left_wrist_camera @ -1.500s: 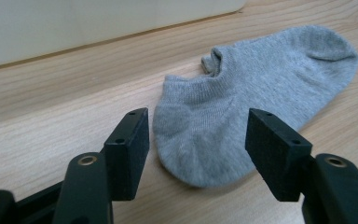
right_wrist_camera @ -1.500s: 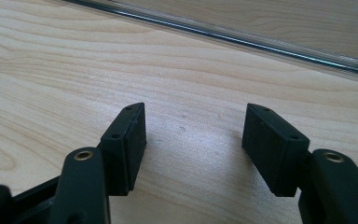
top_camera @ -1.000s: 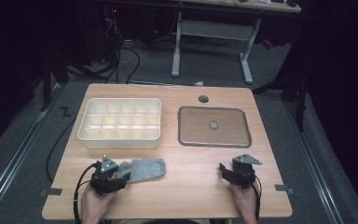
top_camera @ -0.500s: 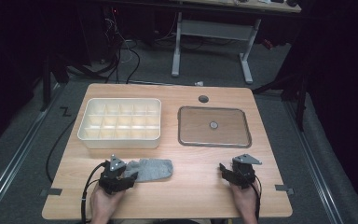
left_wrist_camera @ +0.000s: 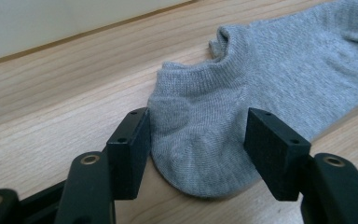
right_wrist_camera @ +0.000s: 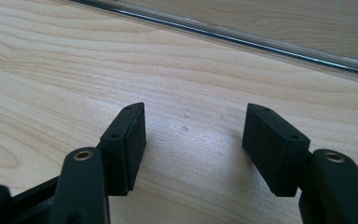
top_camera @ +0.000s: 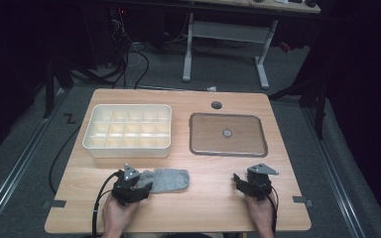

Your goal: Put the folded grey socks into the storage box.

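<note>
Sock point(top_camera: 166, 179) is lying flat on the worktop point(top_camera: 213, 208), just in front of the compartment tray point(top_camera: 127, 130), and the left claw point(left_wrist_camera: 196, 144) is straddling its rounded end with jaws standing wide, pads not yet pressing. Good practice here, I judge, is keeping the claw low, sliding further over the fabric and closing on both layers, so the knit is not slipping out. The right claw point(right_wrist_camera: 193, 140) is waiting wide over bare wood near the clear lid point(top_camera: 227, 134). Compared with a second ago, sock and left claw are sitting further right; the right claw is unmoved.
</note>
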`<state>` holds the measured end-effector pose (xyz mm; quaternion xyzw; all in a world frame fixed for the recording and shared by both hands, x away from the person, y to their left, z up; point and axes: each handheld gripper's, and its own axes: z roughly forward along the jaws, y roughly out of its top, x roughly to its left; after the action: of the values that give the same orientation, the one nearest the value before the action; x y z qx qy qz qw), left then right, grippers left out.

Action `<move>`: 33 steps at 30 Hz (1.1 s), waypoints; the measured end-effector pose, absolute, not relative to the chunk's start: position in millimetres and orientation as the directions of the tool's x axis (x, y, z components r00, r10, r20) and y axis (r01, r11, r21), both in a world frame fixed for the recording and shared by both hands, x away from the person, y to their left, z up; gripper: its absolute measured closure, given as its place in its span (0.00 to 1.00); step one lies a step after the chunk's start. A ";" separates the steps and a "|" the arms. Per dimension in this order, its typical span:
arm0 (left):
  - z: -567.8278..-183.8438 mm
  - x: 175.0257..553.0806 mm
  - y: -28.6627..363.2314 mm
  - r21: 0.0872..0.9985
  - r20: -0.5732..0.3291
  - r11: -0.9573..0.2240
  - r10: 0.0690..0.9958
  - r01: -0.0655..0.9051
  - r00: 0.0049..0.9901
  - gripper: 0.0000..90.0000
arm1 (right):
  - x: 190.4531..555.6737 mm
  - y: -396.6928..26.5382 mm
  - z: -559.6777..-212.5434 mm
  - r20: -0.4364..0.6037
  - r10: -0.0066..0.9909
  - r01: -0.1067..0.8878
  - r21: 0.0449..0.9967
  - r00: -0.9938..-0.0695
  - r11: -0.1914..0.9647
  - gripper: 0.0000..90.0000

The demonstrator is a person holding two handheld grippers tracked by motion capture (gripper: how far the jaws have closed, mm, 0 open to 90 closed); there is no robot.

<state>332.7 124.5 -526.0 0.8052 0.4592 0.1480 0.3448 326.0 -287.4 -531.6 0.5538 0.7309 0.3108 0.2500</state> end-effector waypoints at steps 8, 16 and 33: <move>-525.3 332.9 110.3 0.683 -0.078 -0.351 0.837 0.640 0.542 0.45 | 326.0 -287.3 -531.6 -0.021 0.965 0.654 0.731 -0.263 0.194 0.44; -525.4 333.3 98.9 0.685 -0.079 -0.353 0.834 0.637 0.546 0.45 | 325.9 -287.2 -531.6 -0.020 0.965 0.655 0.730 -0.261 0.193 0.44; -524.1 335.2 84.1 0.676 -0.082 -0.358 0.833 0.645 0.548 0.43 | 324.8 -286.6 -531.1 -0.023 0.963 0.644 0.739 -0.270 0.198 0.63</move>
<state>335.2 84.1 -524.1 0.8121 0.4547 0.1391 0.3381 324.8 -286.6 -531.1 0.5490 0.7316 0.3155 0.2525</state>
